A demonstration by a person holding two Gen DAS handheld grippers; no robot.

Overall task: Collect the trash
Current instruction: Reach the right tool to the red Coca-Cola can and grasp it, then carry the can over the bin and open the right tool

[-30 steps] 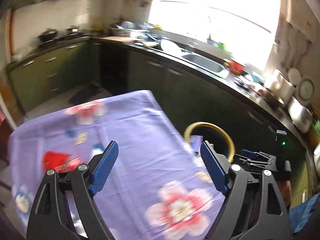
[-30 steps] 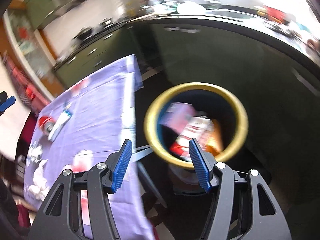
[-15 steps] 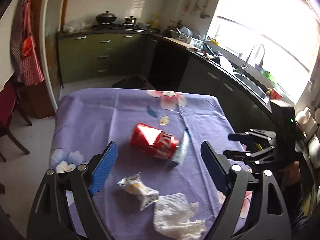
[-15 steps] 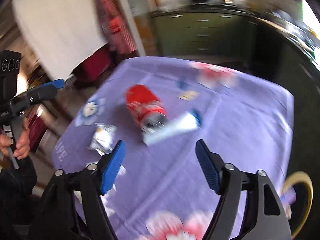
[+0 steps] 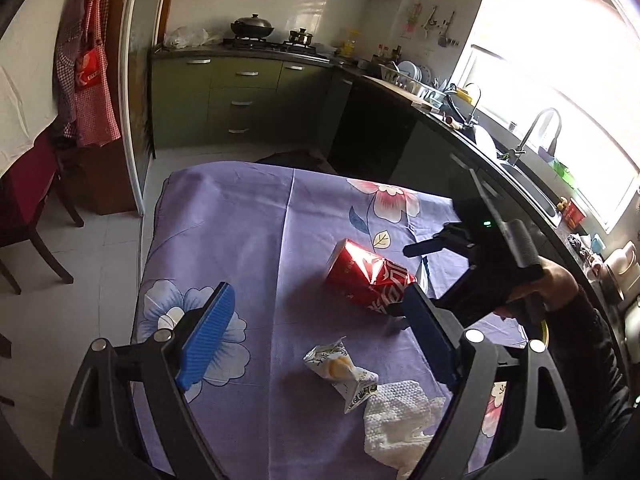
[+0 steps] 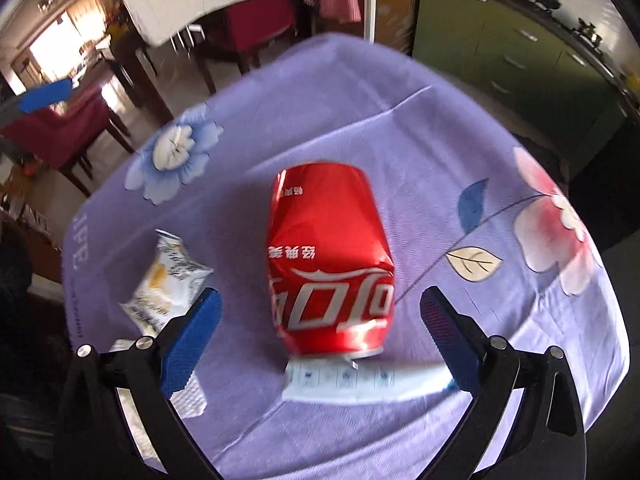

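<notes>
Can: red, dented drink can lying on its side on the purple flowered cloth that covers the worktop; centred between the blue pads of the right hand-held gripper, untouched by either pad.
Tube: pale blue-and-white, lying crosswise at 6 o'clock of the can, touching its near end.
Wrapper: crumpled white and yellow snack packet at 9 o'clock of the can in the right wrist view, apart from it, just beside the left pad of that gripper.
Tissue: crumpled white paper; in the left wrist view at 5 o'clock of the wrapper and touching it.
Right hand-held gripper: spread wide, nothing pinched; low over the cloth, straddling the can's near end. In the left wrist view it stands at 3 o'clock of the can, gripped by a hand.
Left hand-held gripper: spread wide, nothing pinched; held above the cloth, can at 1 o'clock, wrapper near 6 o'clock between its fingers.
Background: green kitchen cabinets, sink under a bright window.
</notes>
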